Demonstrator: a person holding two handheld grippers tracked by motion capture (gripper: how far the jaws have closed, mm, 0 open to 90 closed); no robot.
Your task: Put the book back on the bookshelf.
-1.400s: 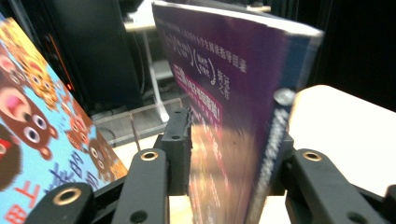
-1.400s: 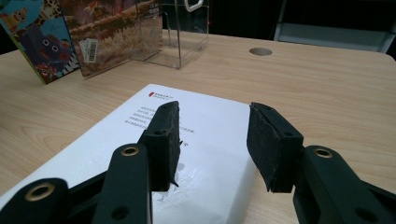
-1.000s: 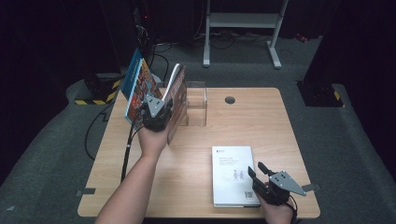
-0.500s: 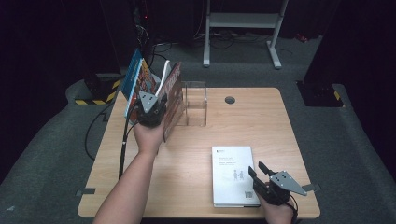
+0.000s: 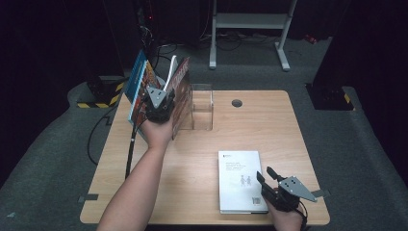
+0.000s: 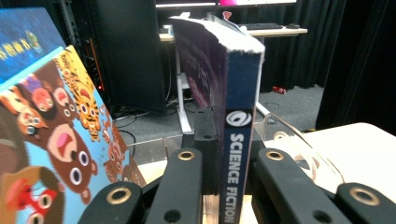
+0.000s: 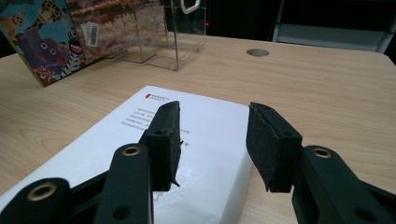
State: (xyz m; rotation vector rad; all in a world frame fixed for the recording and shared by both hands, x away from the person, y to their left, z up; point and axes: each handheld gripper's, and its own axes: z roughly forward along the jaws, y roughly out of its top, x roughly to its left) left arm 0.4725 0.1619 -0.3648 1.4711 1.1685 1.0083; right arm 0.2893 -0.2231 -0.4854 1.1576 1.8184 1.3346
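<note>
I have the left claw (image 6: 219, 186) clamped on the spine of the science fiction book (image 6: 236, 140), upright at the frame's upper left beside the clear stand (image 5: 202, 106), ready for slotting. My right claw (image 7: 212, 144) hovers half open, empty, over the white booklet (image 5: 240, 180) lying flat on the desk (image 5: 288, 125).

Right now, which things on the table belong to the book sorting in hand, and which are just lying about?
In the job:
- left gripper, shut on the science fiction book
- clear stand
- picture book, leaning beside the stand
- white book, lying flat
- right gripper, open above the white book

Lying about:
- metal frame on the floor behind the table
</note>
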